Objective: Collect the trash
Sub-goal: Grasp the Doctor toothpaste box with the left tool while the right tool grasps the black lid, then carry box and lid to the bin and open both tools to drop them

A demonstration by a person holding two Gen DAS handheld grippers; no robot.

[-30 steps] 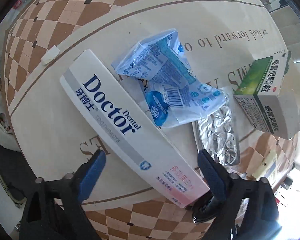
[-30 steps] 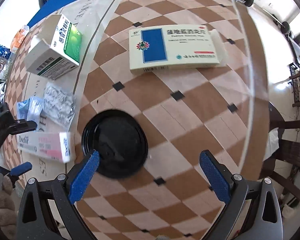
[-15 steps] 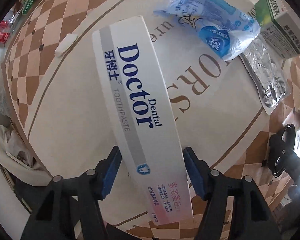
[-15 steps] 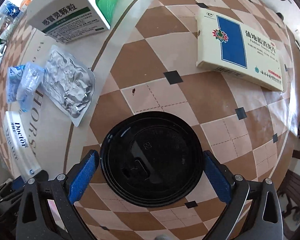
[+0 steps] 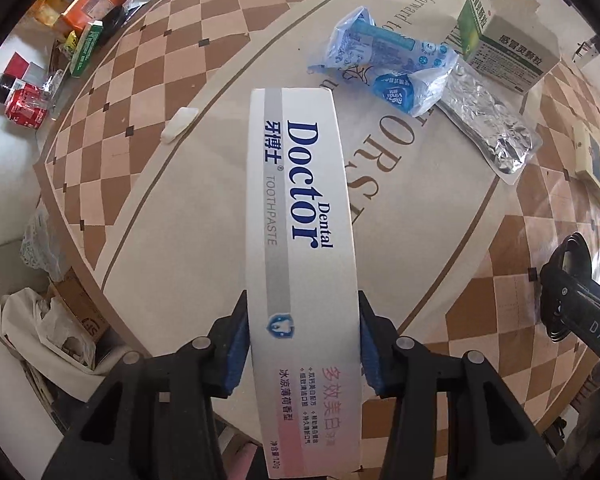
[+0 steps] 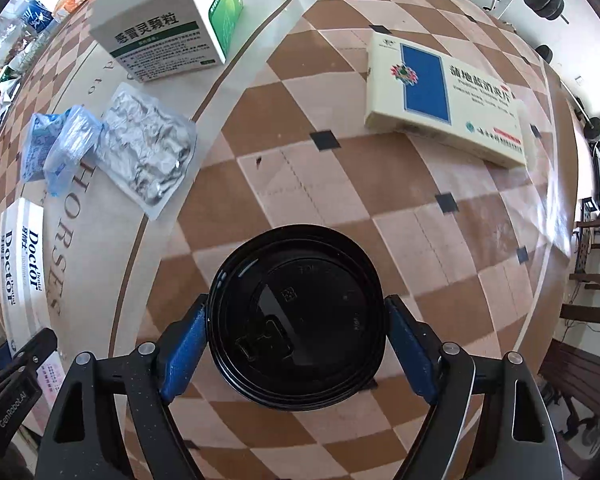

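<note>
My left gripper (image 5: 302,344) is shut on the near end of a long white "Doctor Dental" toothpaste box (image 5: 300,208), which points away over the table; it also shows in the right wrist view (image 6: 22,264). My right gripper (image 6: 296,344) is closed onto a black plastic cup lid (image 6: 296,312) that lies on the checkered tablecloth, with a blue pad touching each side of its rim. A blue tissue wrapper (image 5: 384,64), a crumpled silver foil pack (image 5: 488,132) and a green and white medicine box (image 5: 508,48) lie beyond the toothpaste box.
A cream and blue medicine box (image 6: 444,100) lies at the far right of the table. A small white scrap (image 5: 179,124) lies left of the toothpaste box. Bottles and packets (image 5: 60,32) crowd the far left edge. A box with bags (image 5: 48,324) stands on the floor below.
My left gripper has closed on the toothpaste box and turned it to point straight ahead. My right gripper has moved over the black lid and closed on its rim.
</note>
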